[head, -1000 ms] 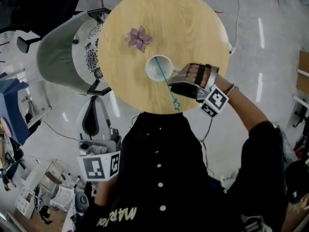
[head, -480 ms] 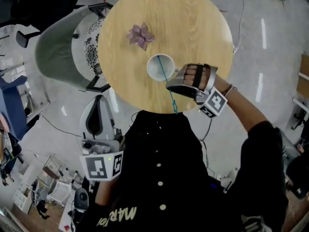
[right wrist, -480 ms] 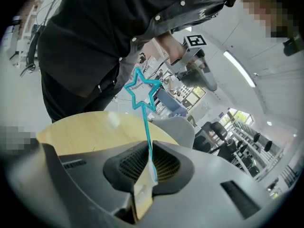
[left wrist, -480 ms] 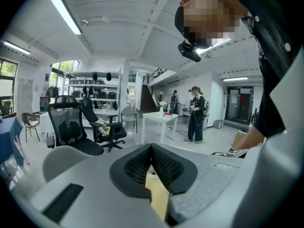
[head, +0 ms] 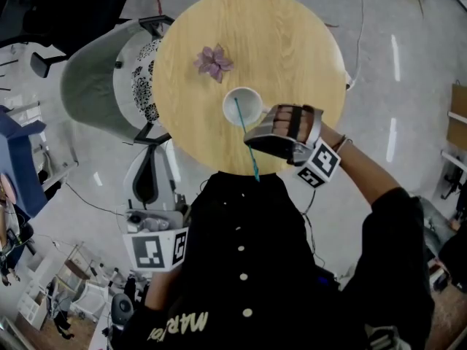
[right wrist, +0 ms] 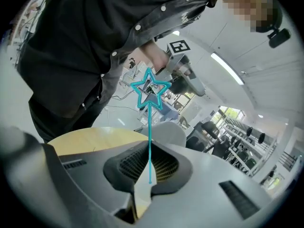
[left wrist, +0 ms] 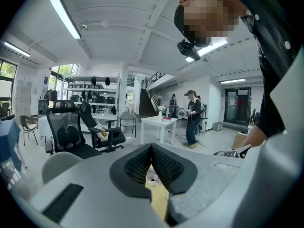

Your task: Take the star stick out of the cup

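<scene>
- Head view shows the white cup standing on the round wooden table, near the edge on the person's side.
- The star stick is thin and blue. One end is down in the cup. The rest leans out over the rim toward the person, past the table edge.
- The right gripper comes in from the right side, just beside the cup. It meets the stick partway along, outside the cup.
- In the right gripper view, the jaws are closing and the stick is right between them. The dark pads look pressed on it from both sides. The star sits past the tips, on the person's side.
- The left gripper is low by the person's side, well apart from the cup. Its jaws are together with nothing in them. So the right hand is the near one.
- The big thing for the pull, I think, is the lean. The stick is long and tilted, so it should slide out along its own line, up and toward the person. A sideways tug could tip the cup.
- A purple flower lies farther back on the table, out of the way.
</scene>
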A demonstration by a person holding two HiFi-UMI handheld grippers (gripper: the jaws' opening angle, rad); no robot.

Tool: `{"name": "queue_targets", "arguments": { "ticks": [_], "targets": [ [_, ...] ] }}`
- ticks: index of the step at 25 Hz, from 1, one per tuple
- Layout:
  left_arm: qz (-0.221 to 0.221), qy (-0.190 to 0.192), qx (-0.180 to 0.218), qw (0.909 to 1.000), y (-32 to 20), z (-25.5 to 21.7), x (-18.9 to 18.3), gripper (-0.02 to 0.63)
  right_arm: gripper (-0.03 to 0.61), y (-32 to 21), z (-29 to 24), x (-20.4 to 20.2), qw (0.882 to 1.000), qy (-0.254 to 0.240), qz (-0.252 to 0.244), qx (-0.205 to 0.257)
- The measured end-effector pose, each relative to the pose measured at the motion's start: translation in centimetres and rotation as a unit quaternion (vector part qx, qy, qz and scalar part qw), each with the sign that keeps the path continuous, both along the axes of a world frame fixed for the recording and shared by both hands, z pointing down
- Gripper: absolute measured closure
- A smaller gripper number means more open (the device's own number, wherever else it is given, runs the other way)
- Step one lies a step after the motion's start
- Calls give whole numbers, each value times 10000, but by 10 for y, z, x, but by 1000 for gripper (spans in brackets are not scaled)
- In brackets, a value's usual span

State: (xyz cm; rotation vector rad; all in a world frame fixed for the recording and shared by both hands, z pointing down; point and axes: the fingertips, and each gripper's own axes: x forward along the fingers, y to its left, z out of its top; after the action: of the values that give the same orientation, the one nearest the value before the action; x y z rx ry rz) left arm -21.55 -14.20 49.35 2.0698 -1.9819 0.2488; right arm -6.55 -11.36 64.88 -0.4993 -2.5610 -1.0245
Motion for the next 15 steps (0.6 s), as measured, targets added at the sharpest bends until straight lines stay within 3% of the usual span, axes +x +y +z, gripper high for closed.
{"name": "queue_targets", "arguments": {
  "ticks": [4, 7, 10, 15],
  "targets": [
    [76, 11, 170, 9998, 0, -12, 2, 617, 558, -4, -20, -6, 9989, 35, 419, -210],
    [140, 20, 321, 9994, 1, -25, 4, 617, 559, -10, -43, -10, 9916, -22, 1018, -791],
    [205, 39, 465, 9987, 2, -36, 11, 617, 558, -26, -69, -6, 9694, -227, 1877, -1563],
    [312, 61, 606, 9977, -2, -55, 6, 617, 558, -59, -119, -8, 9176, -886, 3111, -2310]
  ]
}}
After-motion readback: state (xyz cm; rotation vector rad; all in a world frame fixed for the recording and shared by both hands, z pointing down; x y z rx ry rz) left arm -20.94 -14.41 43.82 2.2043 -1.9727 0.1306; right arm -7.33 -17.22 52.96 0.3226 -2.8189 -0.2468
